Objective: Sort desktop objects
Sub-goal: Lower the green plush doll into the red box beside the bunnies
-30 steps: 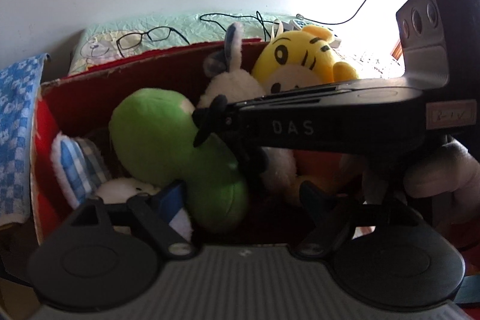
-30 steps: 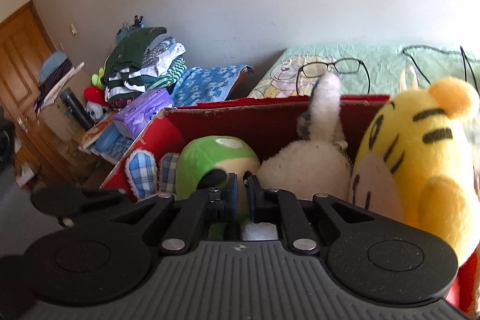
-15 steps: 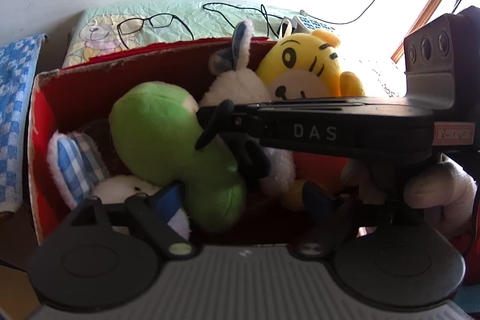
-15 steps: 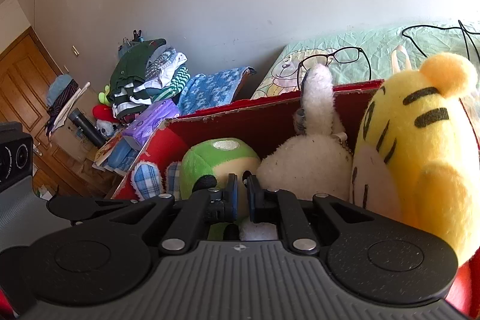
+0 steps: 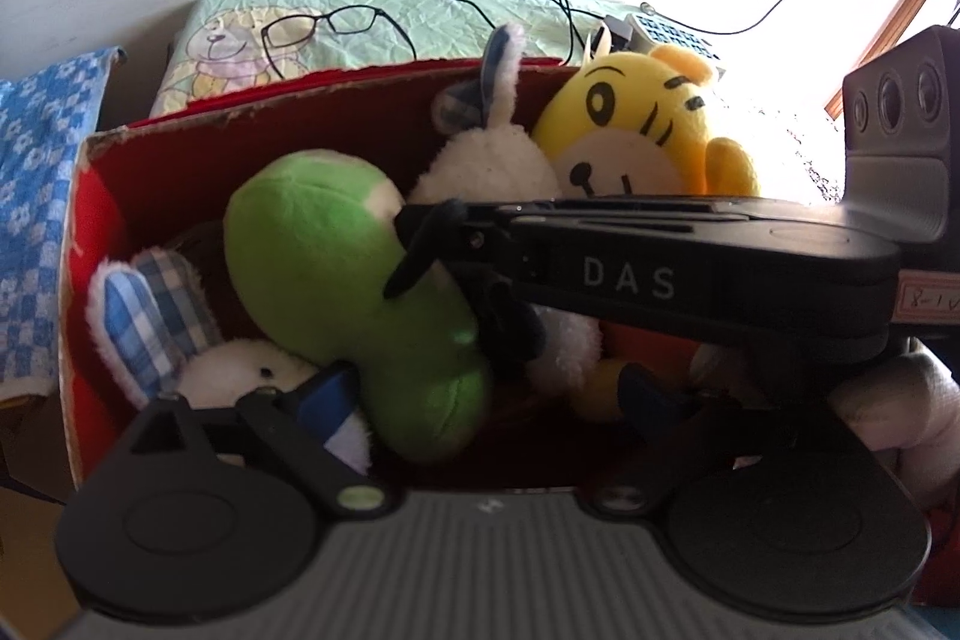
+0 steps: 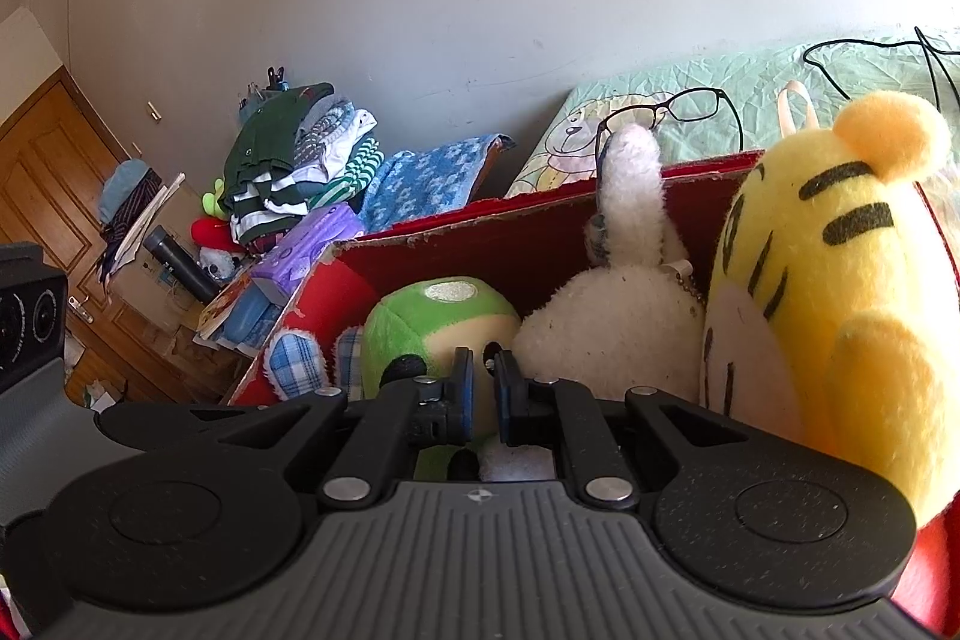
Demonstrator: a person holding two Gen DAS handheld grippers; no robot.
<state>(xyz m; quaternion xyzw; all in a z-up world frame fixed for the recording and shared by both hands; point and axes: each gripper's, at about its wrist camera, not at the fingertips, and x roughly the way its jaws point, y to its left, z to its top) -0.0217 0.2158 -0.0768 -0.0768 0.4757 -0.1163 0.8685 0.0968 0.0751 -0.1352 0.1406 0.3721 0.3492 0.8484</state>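
While the left gripper [image 5: 486,394] spreads its jaws over the green plush [image 5: 336,268] in the red box [image 5: 84,196], nothing is pinched between the blue pads. The right gripper [image 6: 483,394], jaws together and empty, reaches across the near right. To release cleanly, the left should probably finish opening before lifting clear. "DAS" is printed on the right gripper's side; its small handwritten tag is unreadable.
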